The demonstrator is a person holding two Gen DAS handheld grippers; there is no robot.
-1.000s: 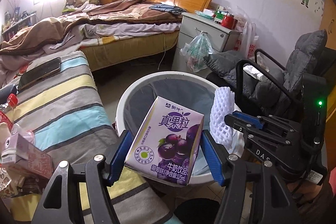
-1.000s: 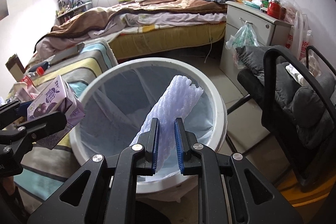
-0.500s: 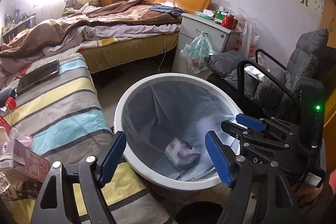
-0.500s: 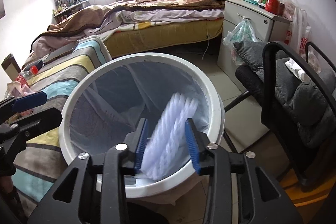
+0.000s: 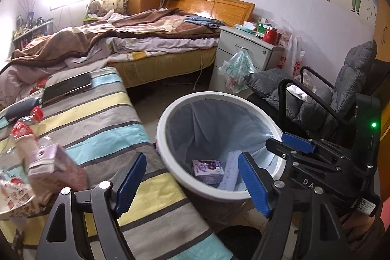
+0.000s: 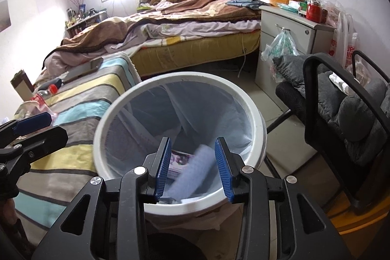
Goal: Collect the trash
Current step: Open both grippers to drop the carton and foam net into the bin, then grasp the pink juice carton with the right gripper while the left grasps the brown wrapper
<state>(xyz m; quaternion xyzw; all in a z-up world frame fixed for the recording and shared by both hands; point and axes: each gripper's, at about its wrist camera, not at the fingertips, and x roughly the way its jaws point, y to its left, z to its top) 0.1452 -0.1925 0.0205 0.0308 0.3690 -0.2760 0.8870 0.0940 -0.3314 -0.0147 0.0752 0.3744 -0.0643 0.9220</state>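
On the striped worktop (image 5: 102, 113) at far left, a pink carton (image 5: 52, 168) and a red-capped bottle (image 5: 24, 130) are trash not yet collected. Our left gripper (image 5: 192, 183) hangs near the bin's left rim, jaws spread and holding nothing. In the lined bin (image 5: 170, 113), the purple carton (image 5: 208, 168) lies beside the foam net (image 5: 230, 168). Our right gripper (image 6: 192, 166), jaws spread too, hovers over the near rim. We should swing left toward the pink carton, jaws wide, and close squarely on its sides.

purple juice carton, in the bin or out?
In. The purple juice carton lies at the bottom of the bin, beside the foam sleeve.
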